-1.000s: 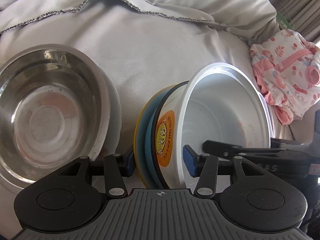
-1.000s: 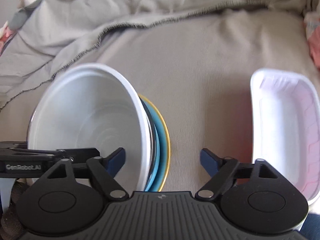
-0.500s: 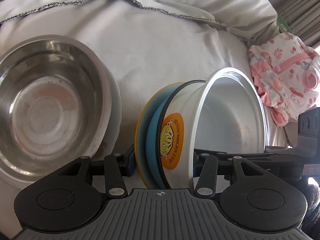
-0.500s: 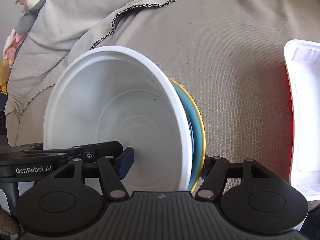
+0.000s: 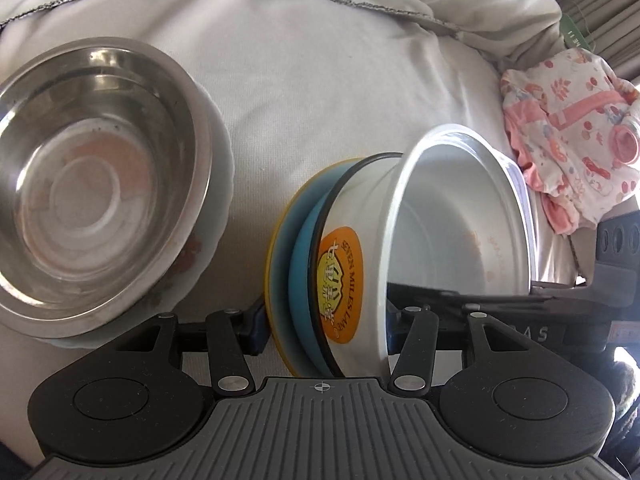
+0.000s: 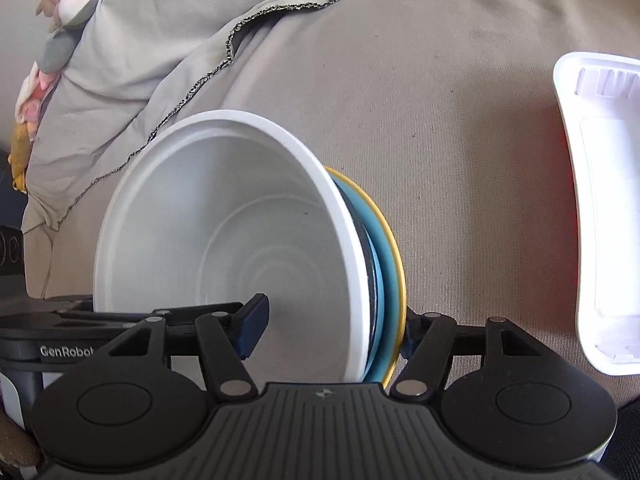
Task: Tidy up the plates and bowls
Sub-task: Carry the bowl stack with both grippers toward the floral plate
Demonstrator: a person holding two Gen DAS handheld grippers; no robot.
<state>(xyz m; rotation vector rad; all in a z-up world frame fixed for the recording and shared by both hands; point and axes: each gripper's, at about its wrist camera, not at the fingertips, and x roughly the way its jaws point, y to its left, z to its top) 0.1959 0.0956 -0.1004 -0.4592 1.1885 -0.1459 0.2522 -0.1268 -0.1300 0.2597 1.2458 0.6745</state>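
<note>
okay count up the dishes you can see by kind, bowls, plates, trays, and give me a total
Bowls: 2, the steel bowl and the white bowl.
Plates: 3, the white plate under the steel bowl, the blue plate and the yellow plate.
Trays: 1, the white tray.
Total: 6.

The steel bowl (image 5: 96,184) runs off the left edge and covers most of the pale plate (image 5: 218,184) beneath it. The white bowl (image 6: 224,248) hides nearly all of the blue plate (image 6: 378,280). The white tray (image 6: 600,208) is cropped on the right. Left gripper's (image 5: 324,326) right fingertip sits behind the bowl wall.
</note>
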